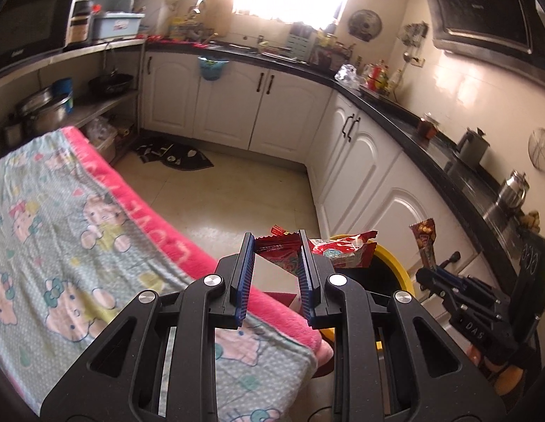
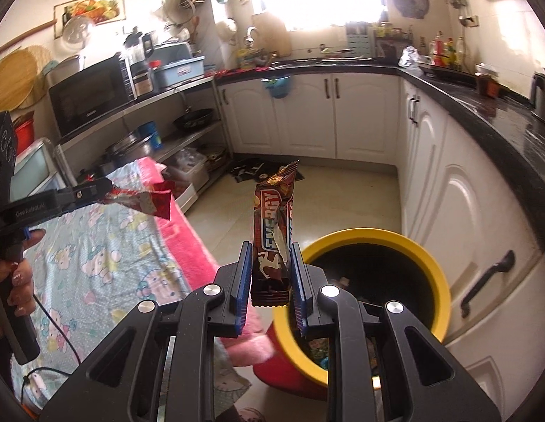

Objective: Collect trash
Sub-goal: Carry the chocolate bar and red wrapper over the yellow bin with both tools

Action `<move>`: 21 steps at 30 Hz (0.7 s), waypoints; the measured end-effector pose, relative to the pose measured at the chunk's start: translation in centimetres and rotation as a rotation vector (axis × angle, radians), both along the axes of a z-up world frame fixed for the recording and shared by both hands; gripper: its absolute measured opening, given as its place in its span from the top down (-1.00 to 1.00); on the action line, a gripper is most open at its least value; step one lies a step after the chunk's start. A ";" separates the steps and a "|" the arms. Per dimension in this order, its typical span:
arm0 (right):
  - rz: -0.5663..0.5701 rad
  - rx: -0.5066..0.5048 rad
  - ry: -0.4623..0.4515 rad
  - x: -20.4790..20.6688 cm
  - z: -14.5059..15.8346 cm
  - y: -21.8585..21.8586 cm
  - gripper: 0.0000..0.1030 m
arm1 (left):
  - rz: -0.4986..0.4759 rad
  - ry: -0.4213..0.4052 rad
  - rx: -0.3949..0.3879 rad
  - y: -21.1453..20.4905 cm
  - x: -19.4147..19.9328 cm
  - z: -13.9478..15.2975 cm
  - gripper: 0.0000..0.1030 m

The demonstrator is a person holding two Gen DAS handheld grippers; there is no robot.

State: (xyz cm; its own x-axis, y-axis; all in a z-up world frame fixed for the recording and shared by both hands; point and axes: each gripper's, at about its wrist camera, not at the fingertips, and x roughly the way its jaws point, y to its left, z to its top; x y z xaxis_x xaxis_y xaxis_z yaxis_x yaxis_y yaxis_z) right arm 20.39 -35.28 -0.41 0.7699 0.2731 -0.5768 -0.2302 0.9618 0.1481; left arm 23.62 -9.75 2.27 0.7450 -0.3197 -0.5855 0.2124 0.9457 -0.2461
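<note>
Wrappers pinched for disposal: left gripper (image 1: 276,250) clamps red wrapper (image 1: 277,251), right gripper (image 2: 271,259) clamps energy-bar wrapper (image 2: 274,232) upright beside yellow-rimmed bin (image 2: 427,246).

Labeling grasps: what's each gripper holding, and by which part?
Left gripper: red wrappers, pinched at their near ends. Right gripper: brown energy-bar wrapper, pinched at its lower end, upright.

**Glossy wrappers, matt plastic claws**

At lower centre, the matt black plastic left claw (image 1: 276,246) grips a shiny red foil wrapper (image 1: 279,251). The right claw (image 2: 271,258) clamps a glossy brown energy-bar wrapper (image 2: 272,232). Fleecy cartoon-print blanket (image 1: 61,218); glossy yellow-rimmed bin (image 2: 437,267).
</note>
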 end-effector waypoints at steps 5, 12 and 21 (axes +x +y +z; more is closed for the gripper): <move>-0.061 0.003 0.003 -0.2 -0.4 -2.1 0.60 | -0.047 0.004 0.038 -3.1 0.5 -0.7 0.66; -0.141 -0.008 0.050 0.1 -2.5 -4.8 0.60 | -0.118 0.029 0.114 -7.8 1.5 -2.9 0.66; -0.185 -0.001 0.135 1.3 -6.1 -6.6 0.60 | -0.195 0.074 0.195 -12.0 3.1 -6.1 0.65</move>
State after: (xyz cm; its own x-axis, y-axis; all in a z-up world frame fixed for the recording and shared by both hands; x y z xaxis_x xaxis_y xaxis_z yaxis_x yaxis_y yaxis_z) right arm 21.73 -41.92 -6.51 0.7228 0.1336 -0.6780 -0.0277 0.9859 0.1648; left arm 26.72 -21.80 -3.86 0.6331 -0.3288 -0.7007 0.3829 0.9198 -0.0856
